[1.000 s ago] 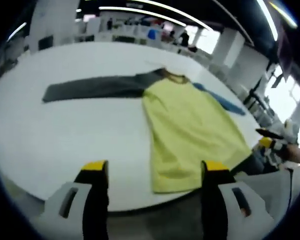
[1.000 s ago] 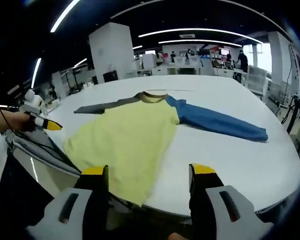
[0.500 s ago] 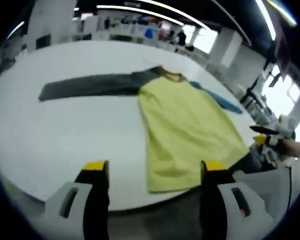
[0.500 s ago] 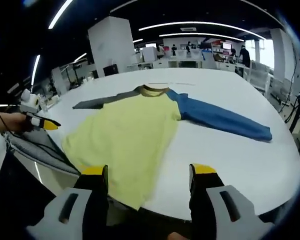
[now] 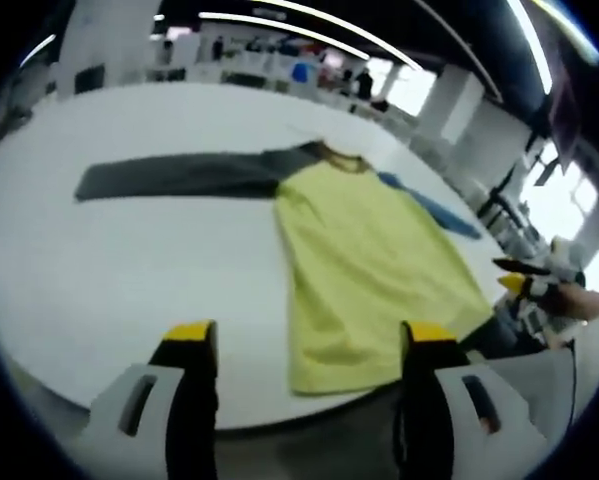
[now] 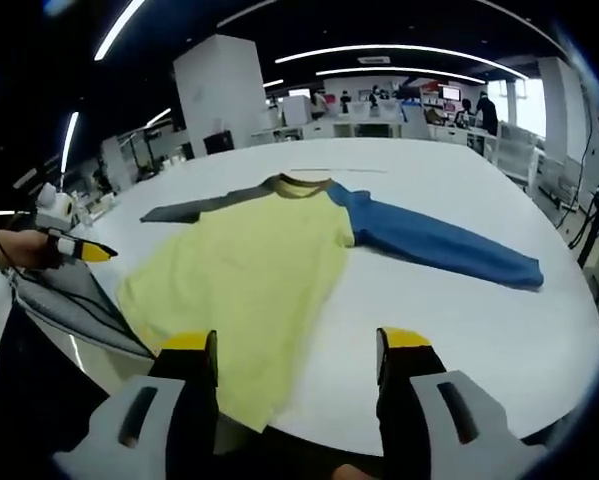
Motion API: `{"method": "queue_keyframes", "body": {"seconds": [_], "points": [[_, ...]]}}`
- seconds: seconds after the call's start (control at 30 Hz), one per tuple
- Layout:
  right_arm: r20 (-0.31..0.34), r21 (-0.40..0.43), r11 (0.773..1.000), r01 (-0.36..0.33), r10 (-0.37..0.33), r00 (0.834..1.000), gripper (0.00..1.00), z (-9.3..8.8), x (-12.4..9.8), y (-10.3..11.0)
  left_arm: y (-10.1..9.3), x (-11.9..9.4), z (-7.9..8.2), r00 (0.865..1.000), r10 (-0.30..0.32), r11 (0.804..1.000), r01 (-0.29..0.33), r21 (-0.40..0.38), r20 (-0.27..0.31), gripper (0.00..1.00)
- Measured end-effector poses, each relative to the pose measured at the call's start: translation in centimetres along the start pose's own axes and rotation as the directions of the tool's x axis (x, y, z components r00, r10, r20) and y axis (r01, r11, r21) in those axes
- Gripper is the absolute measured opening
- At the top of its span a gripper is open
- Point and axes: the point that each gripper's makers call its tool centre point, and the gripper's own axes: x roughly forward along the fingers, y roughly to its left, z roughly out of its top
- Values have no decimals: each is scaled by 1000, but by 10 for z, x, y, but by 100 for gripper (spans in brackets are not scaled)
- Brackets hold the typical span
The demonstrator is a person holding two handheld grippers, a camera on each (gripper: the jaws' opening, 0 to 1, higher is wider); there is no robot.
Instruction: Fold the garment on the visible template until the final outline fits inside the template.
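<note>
A long-sleeved shirt lies flat on a round white table (image 5: 99, 260). Its yellow body (image 5: 369, 260) runs toward the near edge, with a dark grey sleeve (image 5: 174, 175) stretched left and a blue sleeve (image 5: 429, 205) to the right. In the right gripper view the same yellow body (image 6: 249, 275), grey sleeve (image 6: 204, 205) and blue sleeve (image 6: 439, 245) are spread out. My left gripper (image 5: 304, 345) is open above the near table edge by the hem. My right gripper (image 6: 297, 350) is open too, short of the hem. The other gripper (image 6: 74, 247) comes in from the left.
The white table (image 6: 479, 320) has bare room on both sides of the shirt. Behind it are pillars, desks and people in an open hall. A person's hand and dark clothing sit at the left of the right gripper view.
Both views have shifted slightly with the hands. The shirt lies as before and both grippers stay open.
</note>
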Motion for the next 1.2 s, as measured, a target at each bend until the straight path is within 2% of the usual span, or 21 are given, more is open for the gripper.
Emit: {"method": "queue_keyframes", "body": {"seconds": [0.27, 0.83, 1.2], "points": [[-10, 4, 1000, 1, -1, 1000, 63, -3, 3, -3, -1, 4, 3, 1000, 2, 1000, -2, -3, -4, 70], [-11, 35, 999, 2, -2, 1000, 62, -2, 11, -9, 2, 9, -2, 1000, 3, 1000, -3, -18, -26, 70], [6, 53, 999, 1, -1, 1000, 61, 5, 16, -10, -1, 9, -4, 999, -16, 1000, 15, -28, -28, 70]]}}
